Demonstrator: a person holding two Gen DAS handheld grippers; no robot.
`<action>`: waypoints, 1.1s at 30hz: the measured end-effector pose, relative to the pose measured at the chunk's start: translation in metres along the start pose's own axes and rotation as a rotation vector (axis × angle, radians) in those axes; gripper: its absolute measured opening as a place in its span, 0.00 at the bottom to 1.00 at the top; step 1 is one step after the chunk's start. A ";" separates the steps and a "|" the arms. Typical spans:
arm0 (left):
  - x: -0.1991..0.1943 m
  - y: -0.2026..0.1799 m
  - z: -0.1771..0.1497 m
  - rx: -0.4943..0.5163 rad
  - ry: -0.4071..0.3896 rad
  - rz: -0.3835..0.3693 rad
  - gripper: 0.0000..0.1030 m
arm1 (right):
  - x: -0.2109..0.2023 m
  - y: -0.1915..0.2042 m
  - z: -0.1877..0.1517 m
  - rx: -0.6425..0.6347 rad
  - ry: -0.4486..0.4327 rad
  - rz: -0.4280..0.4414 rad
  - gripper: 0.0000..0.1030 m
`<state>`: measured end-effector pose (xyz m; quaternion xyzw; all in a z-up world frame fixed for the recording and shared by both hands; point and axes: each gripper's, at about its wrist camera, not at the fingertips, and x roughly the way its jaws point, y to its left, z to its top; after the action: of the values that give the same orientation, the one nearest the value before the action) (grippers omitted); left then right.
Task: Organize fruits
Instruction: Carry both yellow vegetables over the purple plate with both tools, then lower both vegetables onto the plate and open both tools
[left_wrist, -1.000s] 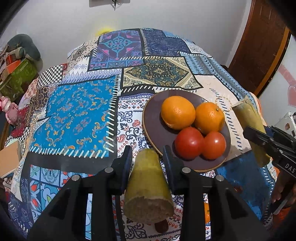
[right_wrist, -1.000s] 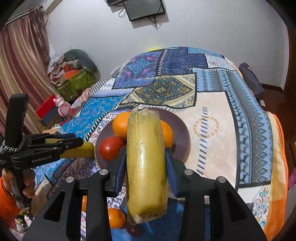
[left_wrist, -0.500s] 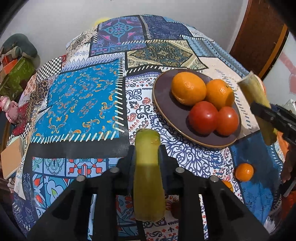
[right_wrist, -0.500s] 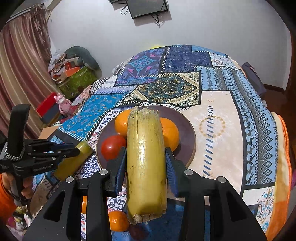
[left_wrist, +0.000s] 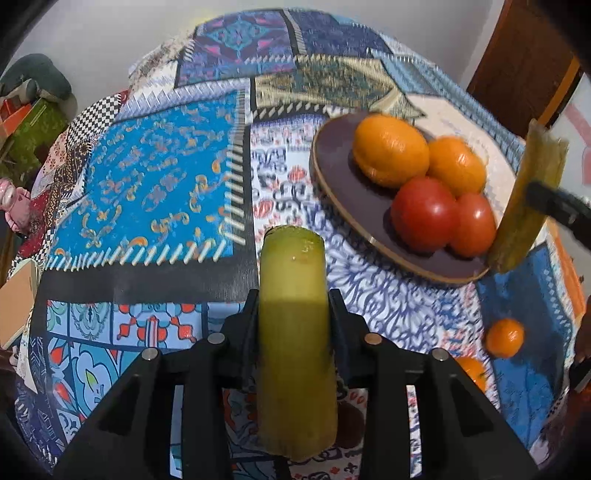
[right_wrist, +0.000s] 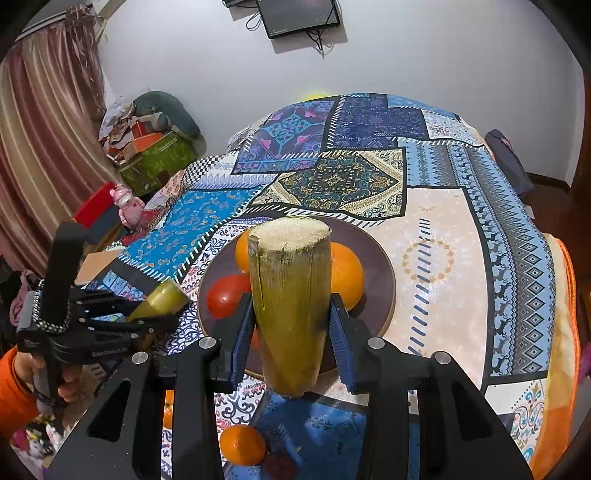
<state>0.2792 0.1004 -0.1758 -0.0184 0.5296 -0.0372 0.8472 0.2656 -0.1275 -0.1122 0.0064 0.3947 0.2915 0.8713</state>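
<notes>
My left gripper (left_wrist: 293, 314) is shut on a yellow-green sugarcane piece (left_wrist: 295, 332), held above the patterned cloth to the left of the brown plate (left_wrist: 334, 184). The plate holds two oranges (left_wrist: 391, 149) and two tomatoes (left_wrist: 424, 214). My right gripper (right_wrist: 291, 321) is shut on a second sugarcane piece (right_wrist: 290, 302), held over the plate's near edge (right_wrist: 386, 291); this piece also shows in the left wrist view (left_wrist: 528, 206). The left gripper and its piece (right_wrist: 159, 299) show at the left of the right wrist view.
Small oranges (left_wrist: 504, 338) (right_wrist: 242, 445) and a dark round fruit (right_wrist: 280, 465) lie on the cloth near the front edge. A patchwork cloth (right_wrist: 369, 177) covers the surface. Boxes and clutter (right_wrist: 147, 147) stand by the wall at the left.
My left gripper has tilted and moved left and back, so the plate sits further right in its view. The right sugarcane piece has tipped so its cut top faces the camera.
</notes>
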 end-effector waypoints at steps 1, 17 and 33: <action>-0.004 -0.001 0.002 -0.006 -0.012 -0.007 0.34 | 0.000 0.000 0.001 -0.001 0.000 -0.001 0.35; -0.006 -0.020 0.064 -0.054 -0.103 -0.096 0.34 | 0.003 0.007 0.032 -0.019 -0.026 0.031 0.35; 0.032 -0.016 0.097 -0.114 -0.098 -0.071 0.34 | 0.057 0.000 0.042 0.048 0.058 0.045 0.35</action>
<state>0.3796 0.0807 -0.1604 -0.0871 0.4879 -0.0358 0.8678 0.3237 -0.0889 -0.1220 0.0279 0.4263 0.3017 0.8523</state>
